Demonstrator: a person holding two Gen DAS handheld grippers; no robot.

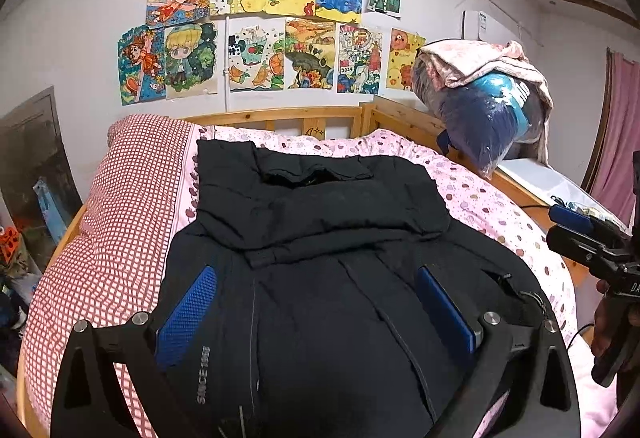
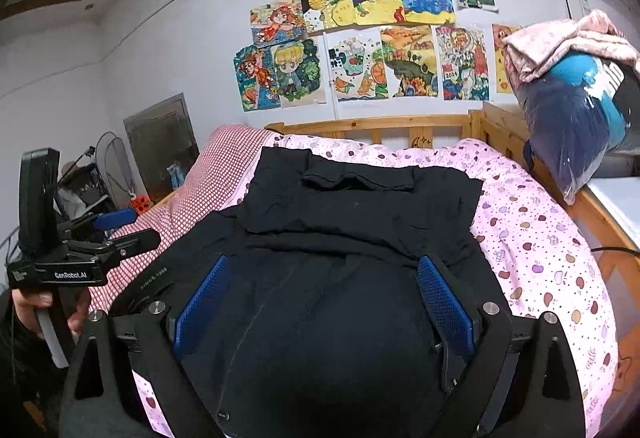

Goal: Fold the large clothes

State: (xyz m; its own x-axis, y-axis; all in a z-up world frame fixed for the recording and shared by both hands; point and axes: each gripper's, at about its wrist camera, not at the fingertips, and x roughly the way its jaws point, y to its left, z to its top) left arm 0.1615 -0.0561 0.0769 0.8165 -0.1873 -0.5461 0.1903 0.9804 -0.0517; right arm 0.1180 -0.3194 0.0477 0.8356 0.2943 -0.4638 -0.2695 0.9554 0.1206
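A large black jacket [image 1: 320,206] [image 2: 360,214] lies spread on the bed, its far part folded over itself into a squarish layer. Grey lettering runs along its left edge. My left gripper [image 1: 316,272] hovers over the near part of the jacket, open, its blue pads [image 1: 192,310] wide apart and holding nothing. My right gripper [image 2: 325,261] is likewise open above the near part of the jacket, nothing pinched between its pads [image 2: 444,298]. Each gripper shows in the other's view: the right gripper [image 1: 576,228] at the right edge, the left gripper [image 2: 124,228] at the left, held by a hand [image 2: 80,314].
The bed has a pink spotted sheet [image 1: 480,206] [image 2: 540,238], a red checked cover [image 1: 120,198] on the left and a wooden headboard [image 1: 280,116]. A plastic bag of blue bedding [image 1: 480,118] topped with pink cloth sits at the right rail. Clutter stands on the floor at the left [image 2: 100,178].
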